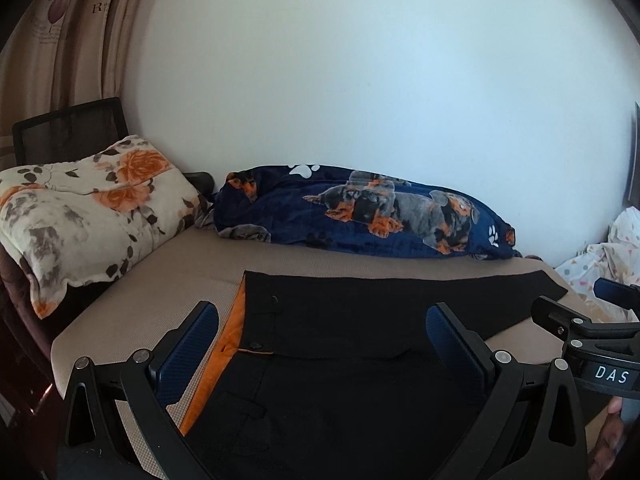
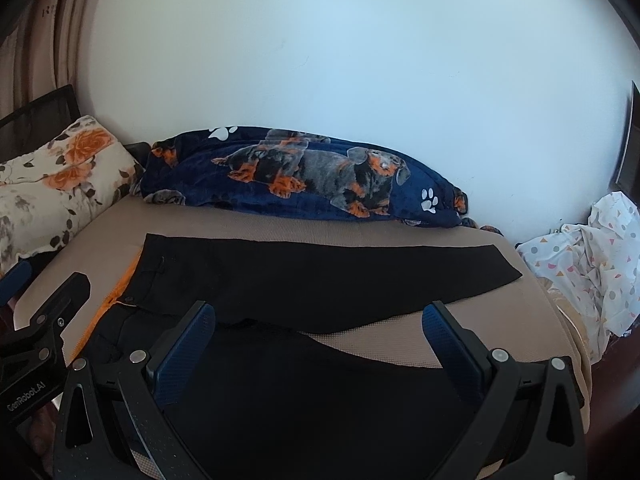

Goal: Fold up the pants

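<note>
Black pants (image 1: 360, 316) with an orange waist lining (image 1: 234, 320) lie spread flat on the tan bed (image 1: 132, 308), waist to the left, legs running right. In the right wrist view the two legs of the pants (image 2: 320, 280) part into a V with bare tan bed (image 2: 380, 340) between them. My left gripper (image 1: 322, 320) is open and empty, above the waist area. My right gripper (image 2: 318, 316) is open and empty, above the near leg. Each gripper shows at the edge of the other's view: the right gripper (image 1: 592, 328) and the left gripper (image 2: 36, 320).
A navy dog-print blanket (image 1: 360, 212) lies along the white wall at the back. A floral cream blanket (image 1: 80, 216) is piled at the left over a black chair (image 1: 68, 124). A dotted white cloth (image 2: 592, 264) is heaped at the right.
</note>
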`<state>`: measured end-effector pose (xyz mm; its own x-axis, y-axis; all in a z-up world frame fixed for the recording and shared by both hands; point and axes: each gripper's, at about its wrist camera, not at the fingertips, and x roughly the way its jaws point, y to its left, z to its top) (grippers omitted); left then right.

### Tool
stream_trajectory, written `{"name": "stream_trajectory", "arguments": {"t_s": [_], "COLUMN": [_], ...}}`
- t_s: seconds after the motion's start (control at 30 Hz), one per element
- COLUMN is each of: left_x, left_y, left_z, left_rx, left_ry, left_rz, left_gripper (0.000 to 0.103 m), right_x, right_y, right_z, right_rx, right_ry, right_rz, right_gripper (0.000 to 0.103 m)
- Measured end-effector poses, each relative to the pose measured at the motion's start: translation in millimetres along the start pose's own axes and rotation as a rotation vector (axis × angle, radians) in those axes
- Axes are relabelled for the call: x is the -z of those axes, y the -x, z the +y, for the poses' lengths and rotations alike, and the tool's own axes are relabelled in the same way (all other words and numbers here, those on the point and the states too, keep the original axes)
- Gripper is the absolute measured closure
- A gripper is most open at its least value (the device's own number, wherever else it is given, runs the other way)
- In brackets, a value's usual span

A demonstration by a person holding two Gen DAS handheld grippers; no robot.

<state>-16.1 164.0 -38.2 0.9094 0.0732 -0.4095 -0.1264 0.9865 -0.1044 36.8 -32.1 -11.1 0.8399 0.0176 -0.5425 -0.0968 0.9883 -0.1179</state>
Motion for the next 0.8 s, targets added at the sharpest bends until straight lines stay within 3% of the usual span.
{"name": "stream_trajectory", "arguments": {"t_s": [0.43, 0.53, 0.67, 0.8], "left_x": [1.7, 2.7, -5.2, -15.4], "left_y": [-18.1, -27.1, -65.0, -114.5], "left_z": [3.6, 17.8, 37.5, 72.8], "left_rx": [0.057, 0.066, 0.138, 0.073], "left_ry": [-0.041, -0.014, 0.014, 0.04], "left_rz": [0.003, -0.044, 0.115, 0.229], "left_gripper": [0.0, 0.0, 0.0, 0.0], "right_x": [2.0, 3.8, 10.7, 18.1], "right_y": [-26.1, -36.9, -56.2, -76.4], "right_z": [5.3, 7.3, 7.2, 5.6], "right_rx": [-0.016, -0.021, -0.034, -0.053], "right_ry": [0.002, 0.01, 0.018, 0.009], "right_rz": [0.047, 0.067, 0.112, 0.166], "right_gripper": [0.0, 0.0, 0.0, 0.0]}}
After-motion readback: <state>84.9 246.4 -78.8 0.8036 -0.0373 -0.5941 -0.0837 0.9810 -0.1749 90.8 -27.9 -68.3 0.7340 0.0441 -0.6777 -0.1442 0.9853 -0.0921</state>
